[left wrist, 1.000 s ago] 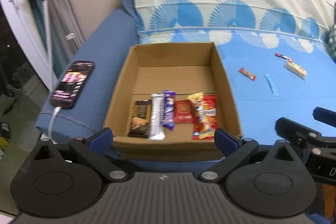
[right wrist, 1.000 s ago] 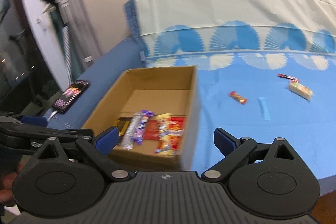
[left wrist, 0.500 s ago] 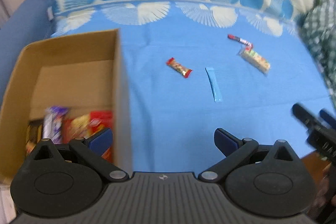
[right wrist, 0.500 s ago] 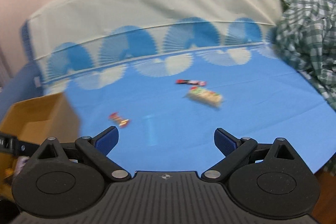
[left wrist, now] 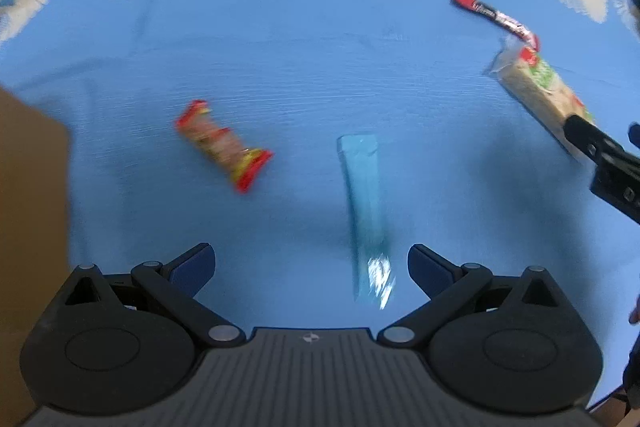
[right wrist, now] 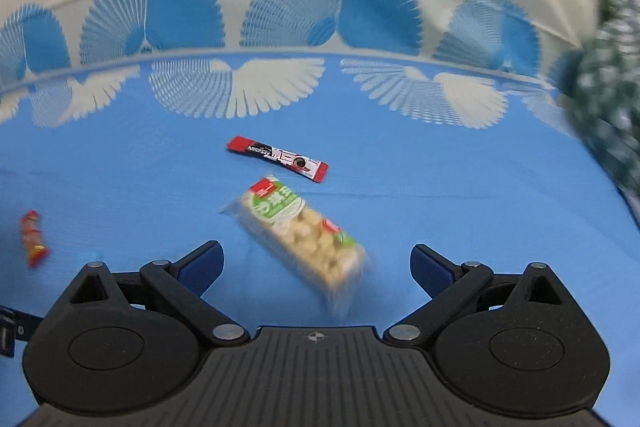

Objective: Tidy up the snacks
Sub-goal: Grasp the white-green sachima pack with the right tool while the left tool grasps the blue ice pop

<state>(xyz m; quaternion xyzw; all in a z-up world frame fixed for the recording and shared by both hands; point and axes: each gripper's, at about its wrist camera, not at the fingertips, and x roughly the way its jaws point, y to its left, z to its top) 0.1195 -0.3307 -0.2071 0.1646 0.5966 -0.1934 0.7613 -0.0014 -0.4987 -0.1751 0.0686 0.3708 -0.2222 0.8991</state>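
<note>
A: Snacks — four loose ones on the bed, all lying flat on the blue bedsheet w/ white and blue fan print (left wrist: 304, 39). Corner of a brown cardboard box (left wrist: 28, 227) shows at the left edge of the left view.

B: Biggest first?

A: Clear pack of pale round puffs w/ green-and-red label (right wrist: 300, 231), lying diagonal, blurred at its near end. Right gripper (right wrist: 316, 263) hovers over it, jaws spread wide, nothing between them; pack's lower end sits in the gap btwn the blue pads (right wrist: 200, 263).

B: And the left?

A: Left gripper (left wrist: 310, 269) also wide open, empty. Long light-blue sachet (left wrist: 364, 203) runs toward it, near end blurred, lying btwn the fingers but closer to the right one. Can't tell if anything touches.

B: Rest?

A: Slim red-and-black stick sachet (right wrist: 278, 157) just beyond the puff pack, apart from it in the right view. Smallest: short red-and-yellow wrapped snack bar (left wrist: 224, 145), left of the blue sachet, well apart from it, btwn sachet and box. Green-and-white checked cloth (right wrist: 608, 83) bunched at the right edge, blurred.
</note>
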